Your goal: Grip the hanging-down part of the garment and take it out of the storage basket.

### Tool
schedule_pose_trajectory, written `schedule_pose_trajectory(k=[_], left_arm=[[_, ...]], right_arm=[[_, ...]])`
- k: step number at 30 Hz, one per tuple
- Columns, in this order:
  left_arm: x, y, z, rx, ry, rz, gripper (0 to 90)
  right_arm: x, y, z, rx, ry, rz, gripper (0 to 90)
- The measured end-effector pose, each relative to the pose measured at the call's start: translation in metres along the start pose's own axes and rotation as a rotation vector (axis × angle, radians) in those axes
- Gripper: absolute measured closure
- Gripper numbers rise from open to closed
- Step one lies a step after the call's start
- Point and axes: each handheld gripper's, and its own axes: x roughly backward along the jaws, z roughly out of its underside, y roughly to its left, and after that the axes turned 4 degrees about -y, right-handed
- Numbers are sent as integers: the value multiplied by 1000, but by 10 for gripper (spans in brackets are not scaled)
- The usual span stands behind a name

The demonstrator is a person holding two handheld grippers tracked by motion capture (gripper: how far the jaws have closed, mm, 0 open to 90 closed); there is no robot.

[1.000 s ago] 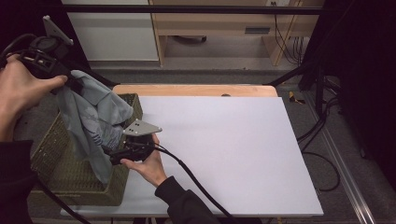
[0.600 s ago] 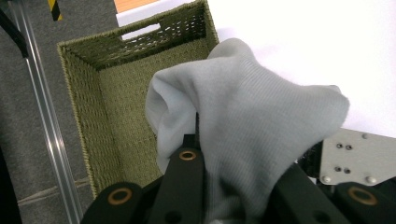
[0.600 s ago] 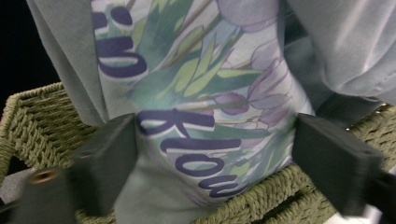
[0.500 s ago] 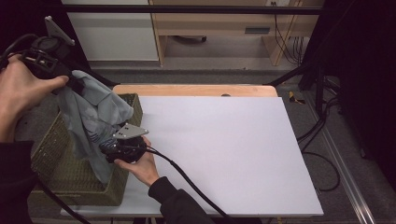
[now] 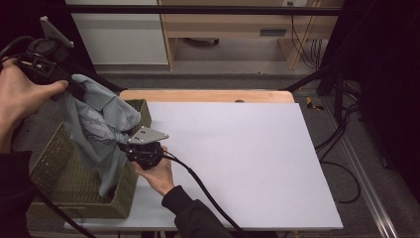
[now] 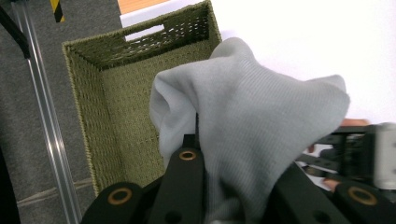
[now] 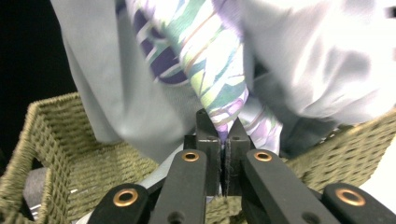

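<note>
My right gripper [image 7: 223,133] has just been closing and now pinches a patterned fold of the grey garment [image 5: 96,126] between its pads, at the near right rim of the woven basket [image 5: 59,173]. My left gripper [image 5: 59,82] is clenched on the garment's upper end, holding it high above the basket so the cloth hangs into it. The basket sits at the counter's [image 5: 247,158] left edge.

A white table [image 5: 247,163] with a pale wooden strip along its far edge carries a green woven basket [image 5: 64,183] at its near left corner; the basket overhangs the table's left edge.
</note>
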Motion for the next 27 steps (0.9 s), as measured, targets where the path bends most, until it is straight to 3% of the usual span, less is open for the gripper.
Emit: schedule_pose_trajectory(k=[15,27], left_arm=[[-3,-1,1,2,-8,12,837],[-4,-8,-2,-10,-17,34,837]], right_arm=[[71,-26,-47,59,-83,60,890],[111,-29,-78,114,-137,113,891]])
